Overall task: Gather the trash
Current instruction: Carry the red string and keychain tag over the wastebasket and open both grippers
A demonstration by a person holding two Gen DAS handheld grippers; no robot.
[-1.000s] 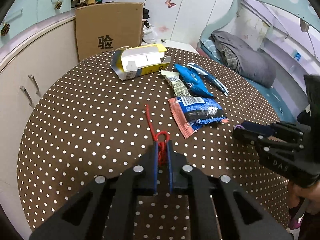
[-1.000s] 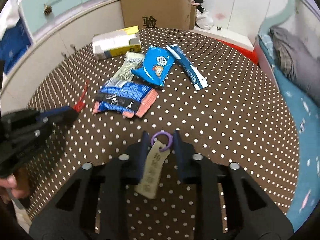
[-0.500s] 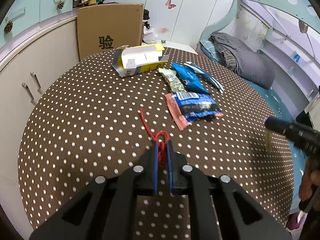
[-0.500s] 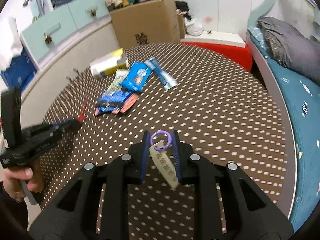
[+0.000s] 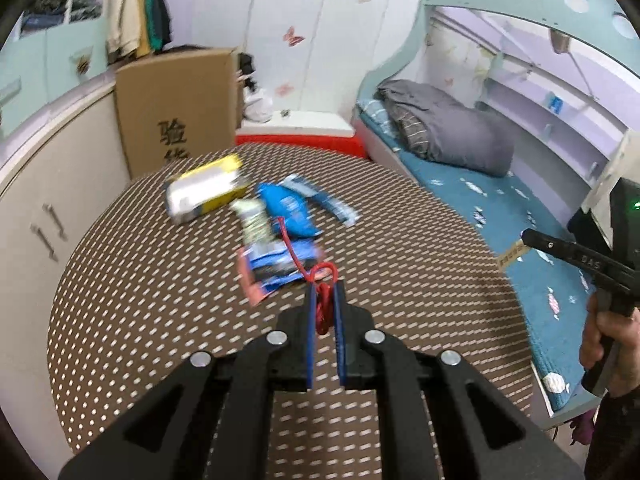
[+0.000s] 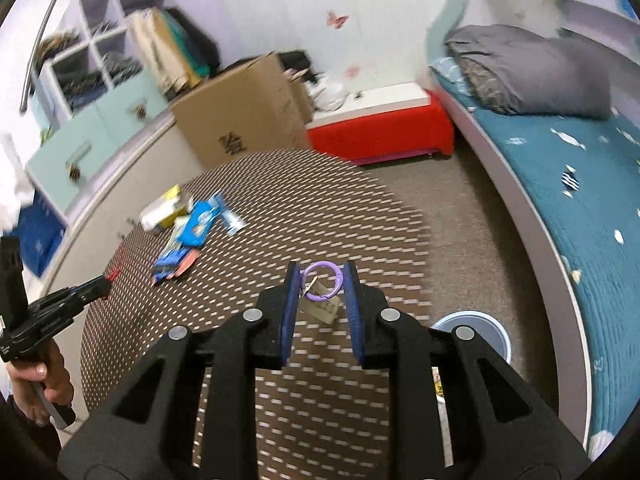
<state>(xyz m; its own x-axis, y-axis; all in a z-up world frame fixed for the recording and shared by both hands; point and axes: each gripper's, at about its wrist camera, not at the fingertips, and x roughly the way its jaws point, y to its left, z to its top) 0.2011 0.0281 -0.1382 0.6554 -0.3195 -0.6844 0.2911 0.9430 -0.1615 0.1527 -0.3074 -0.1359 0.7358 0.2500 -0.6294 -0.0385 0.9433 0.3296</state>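
Note:
My left gripper (image 5: 325, 289) is shut on a red string (image 5: 310, 268), lifted off the brown dotted round table (image 5: 160, 280). My right gripper (image 6: 322, 276) is shut on a purple ring (image 6: 323, 281) with a beige paper tag (image 6: 322, 308) hanging from it, held above the table's right side. On the table lie a yellow and white carton (image 5: 206, 192), a blue snack bag (image 5: 290, 212), a long blue wrapper (image 5: 324, 200), a pale wrapper (image 5: 254, 220) and a blue and pink packet (image 5: 276, 268). The right gripper (image 5: 532, 238) also shows at the right edge of the left wrist view.
A round light blue bin (image 6: 474, 330) stands on the floor beside the table, lower right in the right wrist view. A cardboard box (image 5: 176, 108) and cabinets (image 5: 36, 216) stand behind the table; a bed (image 5: 500, 208) with a grey pillow lies to the right.
Both grippers rose and moved with their loads. The red string came off the table. The right gripper swung right toward the table edge, bringing the floor bin into its view.

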